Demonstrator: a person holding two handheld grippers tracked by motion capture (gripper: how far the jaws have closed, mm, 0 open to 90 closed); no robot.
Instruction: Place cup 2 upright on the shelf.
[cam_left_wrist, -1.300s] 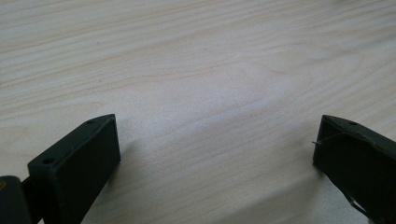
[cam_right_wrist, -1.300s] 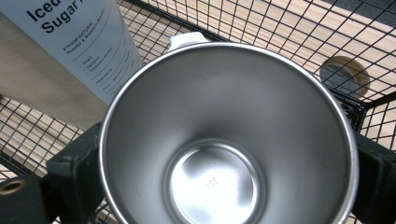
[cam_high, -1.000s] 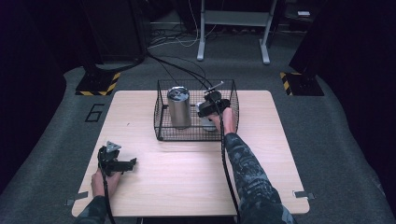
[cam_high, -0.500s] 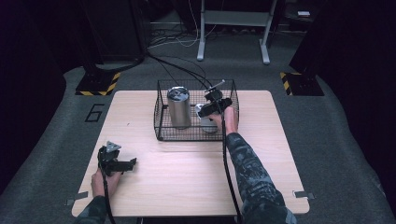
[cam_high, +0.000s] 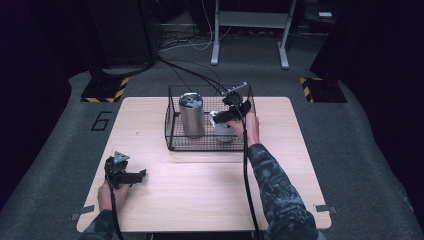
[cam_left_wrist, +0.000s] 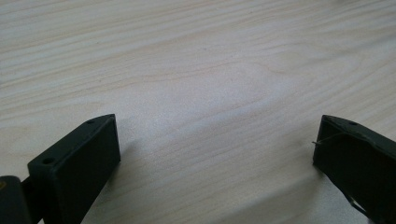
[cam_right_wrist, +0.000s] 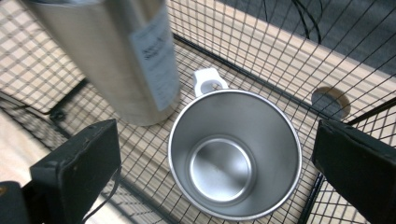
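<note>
We hold our right gripper (cam_high: 222, 116) above the wire basket (cam_high: 172, 130) in the upper middle of the high view, its jaws wide apart over the steel mug (cam_right_wrist: 233, 156), which stands upright inside just beside the tall steel tumbler (cam_right_wrist: 121, 56). Our left gripper (cam_high: 137, 176) rests at the lower left on the wooden table (cam_high: 200, 190), jaws also apart and holding nothing.

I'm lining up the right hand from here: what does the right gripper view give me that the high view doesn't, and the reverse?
Right gripper view: the cup's empty, shiny inside, its white handle toward the steel tumbler, whose paper label shows; open jaws flank the cup.
High view: the left gripper low over the table, and the wire basket's full outline.
Both: cup and tumbler upright in the basket, right gripper above the cup.
</note>
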